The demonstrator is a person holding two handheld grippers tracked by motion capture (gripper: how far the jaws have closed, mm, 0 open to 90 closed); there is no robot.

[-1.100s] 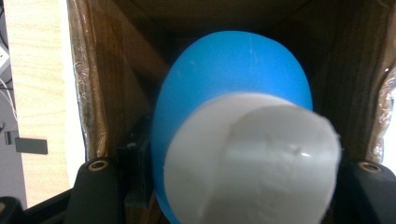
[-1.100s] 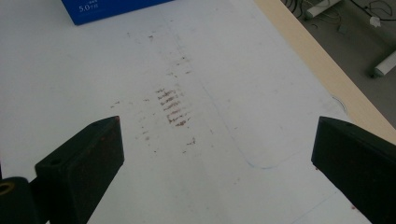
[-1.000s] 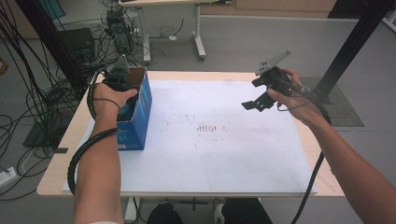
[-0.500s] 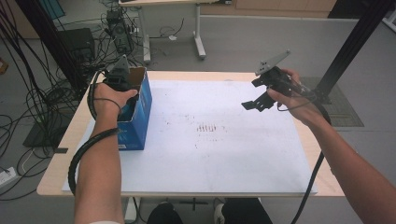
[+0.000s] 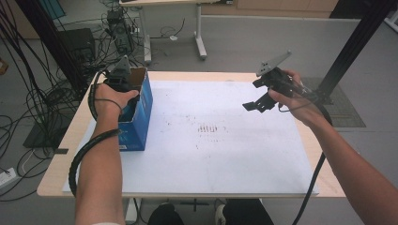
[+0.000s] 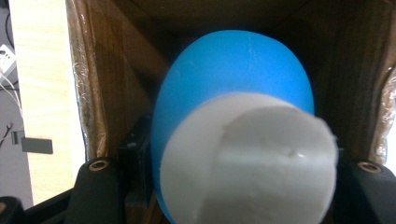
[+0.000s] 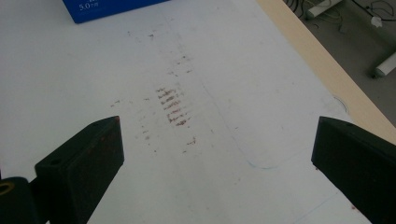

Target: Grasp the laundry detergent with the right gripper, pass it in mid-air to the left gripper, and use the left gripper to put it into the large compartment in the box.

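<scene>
Nothing has shifted since the earlier frames: both my arms hold the same places over the desk.

Desk point(image 5: 281, 77): pale wood top, standing on a grey floor with cables trailing at the left.

White sheet point(image 5: 211, 159): covers most of the desk; a patch of small reddish-brown marks point(image 7: 172, 108) sits near its middle.

Blue box point(image 5: 141, 117): cardboard, upright at the sheet's left edge, top open, brown inside walls.

Left gripper point(image 5: 123, 77): lowered into the open top of the box; its fingers point(image 6: 95, 186) are clamped on either side of the blue-and-white object.

Right gripper point(image 5: 259, 104): held in the air over the right part of the sheet, well apart from the box; its fingers point(image 7: 81, 161) are spread wide with nothing between them.

Blue-and-white object point(image 6: 238, 140): rounded blue body with a white end turned toward the camera, inside the box, gripped by my left fingers.
</scene>
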